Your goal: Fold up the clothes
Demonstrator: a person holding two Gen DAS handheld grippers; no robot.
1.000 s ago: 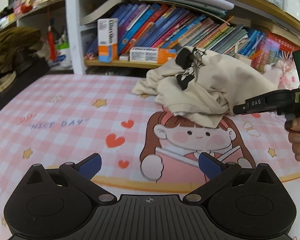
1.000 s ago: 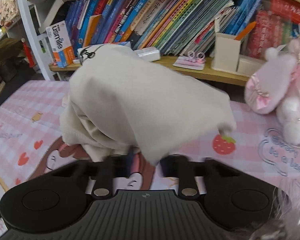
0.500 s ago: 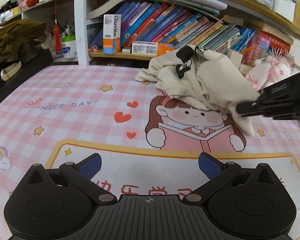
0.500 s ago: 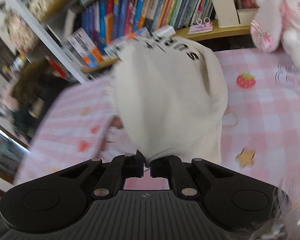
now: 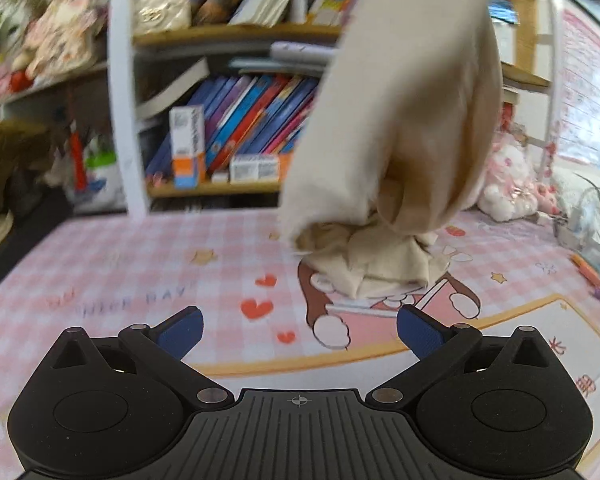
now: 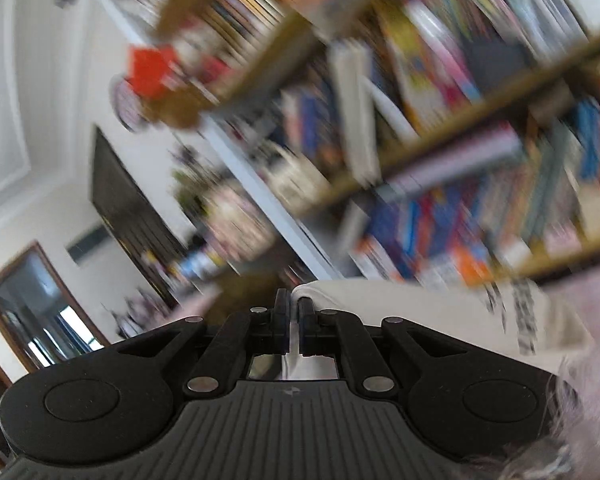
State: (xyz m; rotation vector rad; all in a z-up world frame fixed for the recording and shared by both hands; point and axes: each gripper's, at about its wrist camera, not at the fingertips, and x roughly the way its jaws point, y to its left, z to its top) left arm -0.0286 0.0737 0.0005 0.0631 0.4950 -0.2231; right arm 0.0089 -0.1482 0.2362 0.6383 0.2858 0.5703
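Right hand-held gripper (image 6: 294,320) pinches one cream garment (image 5: 404,120), its bottom bunched on the worktop (image 5: 140,272); left hand-held gripper (image 5: 298,330) gapes wide, holding nothing.

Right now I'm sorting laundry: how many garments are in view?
1: a cream fabric garment, hanging with its lower end bunched on the pink checked mat, an edge pinched in the right claw. Others may be hidden.

The garment (image 5: 400,120) is soft, matt cream cloth. The left gripper (image 5: 298,326) is matt black plastic (blue textured pads, shiny metal pins) over a smooth printed mat (image 5: 140,264).
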